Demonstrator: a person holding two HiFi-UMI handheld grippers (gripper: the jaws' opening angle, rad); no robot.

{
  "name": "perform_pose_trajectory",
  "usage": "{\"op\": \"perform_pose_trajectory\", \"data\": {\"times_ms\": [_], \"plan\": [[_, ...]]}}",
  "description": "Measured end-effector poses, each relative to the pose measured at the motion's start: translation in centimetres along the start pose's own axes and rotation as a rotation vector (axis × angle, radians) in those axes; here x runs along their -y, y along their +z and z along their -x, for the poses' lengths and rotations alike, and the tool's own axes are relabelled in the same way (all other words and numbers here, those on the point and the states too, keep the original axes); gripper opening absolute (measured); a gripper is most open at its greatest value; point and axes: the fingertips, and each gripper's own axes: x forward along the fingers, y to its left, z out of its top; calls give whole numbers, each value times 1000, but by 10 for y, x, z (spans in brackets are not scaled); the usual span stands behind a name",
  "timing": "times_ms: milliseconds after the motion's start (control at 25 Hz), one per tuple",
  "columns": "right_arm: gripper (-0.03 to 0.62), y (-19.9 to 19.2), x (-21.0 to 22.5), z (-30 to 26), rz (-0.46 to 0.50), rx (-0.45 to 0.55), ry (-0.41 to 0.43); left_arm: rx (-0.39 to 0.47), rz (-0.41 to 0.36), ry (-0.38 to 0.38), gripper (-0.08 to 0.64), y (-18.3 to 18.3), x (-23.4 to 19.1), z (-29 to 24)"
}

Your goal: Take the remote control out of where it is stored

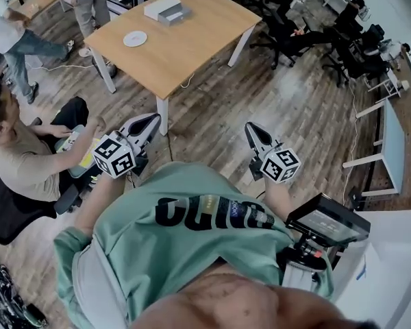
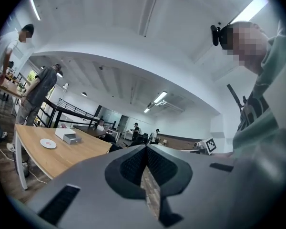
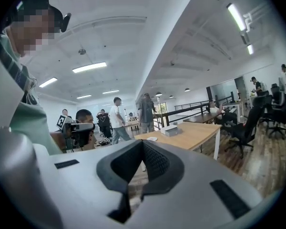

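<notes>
Left gripper [image 1: 151, 120] & right gripper [image 1: 251, 127] both closed, empty, wood table [image 1: 192, 40] ahead w/ white box [image 1: 166, 9], plank floor [image 1: 294, 115]

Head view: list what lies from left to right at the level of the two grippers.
Seated person → left gripper → right gripper → pale desk on white legs.

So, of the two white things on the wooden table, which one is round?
The flat disc; the other, a box farther along the table, is rectangular and stands taller.
</notes>
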Motion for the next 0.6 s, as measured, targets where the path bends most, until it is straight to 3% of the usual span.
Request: {"op": "perform_pose_trajectory", "data": {"times_ms": [360,600], "plan": [[3,11,-17,-81,15,-36,-35,2,46,-17,3,25,-89,21],[4,13,-13,-122,14,-51,-12,5,59,5,3,29,-127,18]]}}
